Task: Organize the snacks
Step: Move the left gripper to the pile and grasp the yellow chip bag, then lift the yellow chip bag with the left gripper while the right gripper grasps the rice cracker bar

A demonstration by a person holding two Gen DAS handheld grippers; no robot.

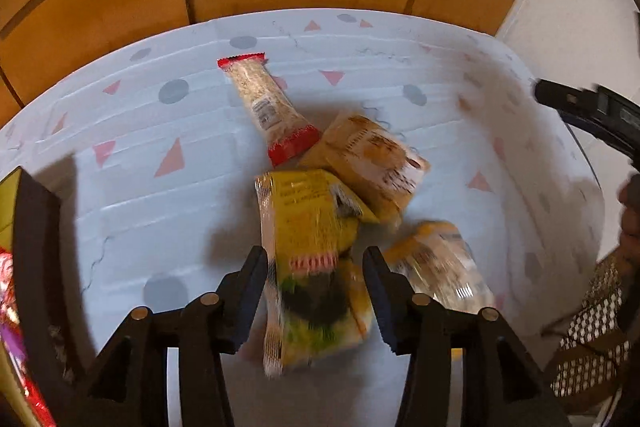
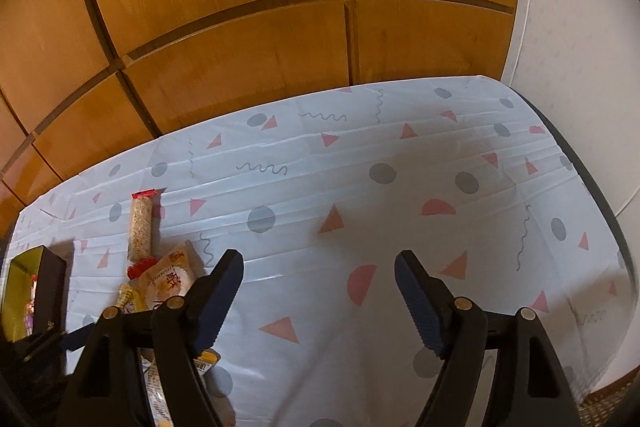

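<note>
Between the left jaws: the yellow packet (image 1: 312,267) is lying on the patterned tablecloth (image 1: 160,211), directly ahead of the left gripper (image 1: 316,267), with one blue pad flanking each side.
Long axis: the packet is running roughly along the gripper's forward line, tilting a little, so the jaws are facing its two long edges, the narrow way across.
Left gripper state: the jaws are standing spread; the left pad is looking very near or just touching the wrapper, the right pad is showing a slight gap. Motion blur is hiding actual contact, so I judge it not yet clamped.
Neighbours: two orange packets (image 1: 372,163) are lying close by, one just beyond the yellow packet's far end and overlapping it, the other at its right; a red-ended sesame bar (image 1: 268,107) is pointing away behind them.
Container: a dark tray (image 1: 36,251) is sitting at the left edge, seemingly the place for sorted snacks.
Right gripper (image 2: 320,291): it is hovering wide apart and holding nothing, over bare cloth, with the snack pile off to its left.
Nearer arm: the left one is clearly placed for this pick.
Coming move, as I judge: closing across the packet's width without catching the orange neighbour at the right.
</note>
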